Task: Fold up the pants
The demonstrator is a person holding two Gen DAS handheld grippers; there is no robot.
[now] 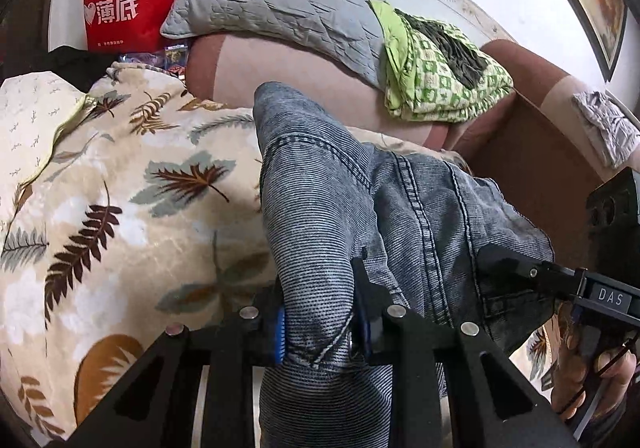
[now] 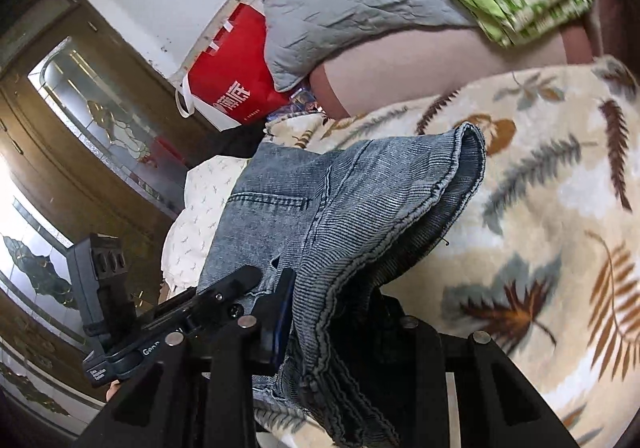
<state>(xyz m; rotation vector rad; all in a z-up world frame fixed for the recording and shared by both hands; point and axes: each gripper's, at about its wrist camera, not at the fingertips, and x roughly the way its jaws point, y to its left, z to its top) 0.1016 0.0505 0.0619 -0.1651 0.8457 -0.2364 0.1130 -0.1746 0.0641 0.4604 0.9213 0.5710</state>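
Soft, even daylight fills both fisheye views, edges bending into dark corners, with motion blur smearing the leaf-print blanket (image 2: 560, 248) at right.

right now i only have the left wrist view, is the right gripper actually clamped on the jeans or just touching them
Observer: Clamped. In the right wrist view the right gripper has a bunched edge of the jeans pinched between its fingers.
Operator: is any part loose on that side
Observer: Yes, a hemmed opening gapes open above the leaf blanket.
Operator: anything off to the side of it
Observer: A wooden door with a glass panel stands at the left of that picture, apart from the cloth.
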